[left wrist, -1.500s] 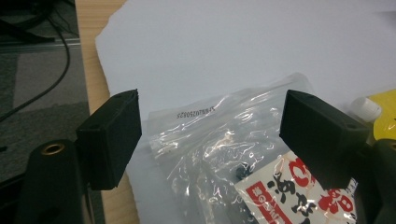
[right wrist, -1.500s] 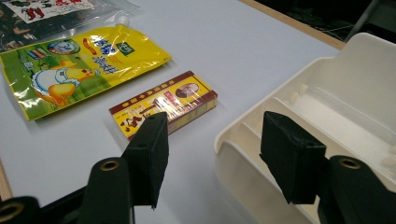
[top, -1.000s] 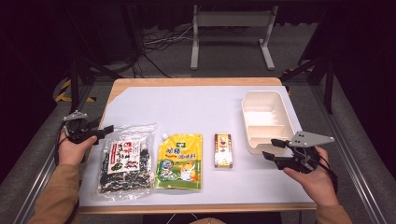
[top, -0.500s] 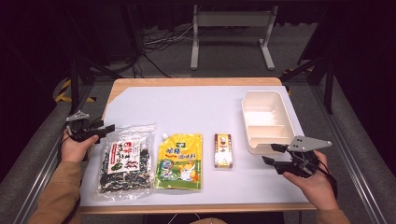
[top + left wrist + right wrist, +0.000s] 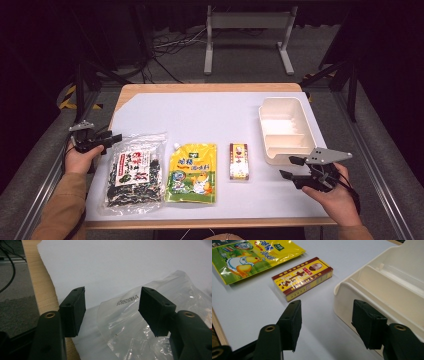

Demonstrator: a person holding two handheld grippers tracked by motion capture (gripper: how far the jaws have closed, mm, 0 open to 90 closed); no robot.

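Here, the left gripper (image 5: pixel 111 139) is hovering at the far left corner of the clear bag (image 5: pixel 134 172), which is lying flat on the bench (image 5: pixel 200 115). In the left gripper view its jaws have just been closing, yet they are standing apart, with the bag's (image 5: pixel 140 322) clear edge lying below the gap and neither pad pressing on it. Just right of the bag, the yellow pouch (image 5: pixel 192 172) is resting flat, and right of that the small box (image 5: pixel 239 161) is lying on its broad face. The right gripper (image 5: pixel 291 167) is waiting right of the box, close to the near end of the white tray (image 5: pixel 285 130). Its jaws are standing apart on nothing, pointing between box (image 5: pixel 303 277) and tray (image 5: pixel 387 287).
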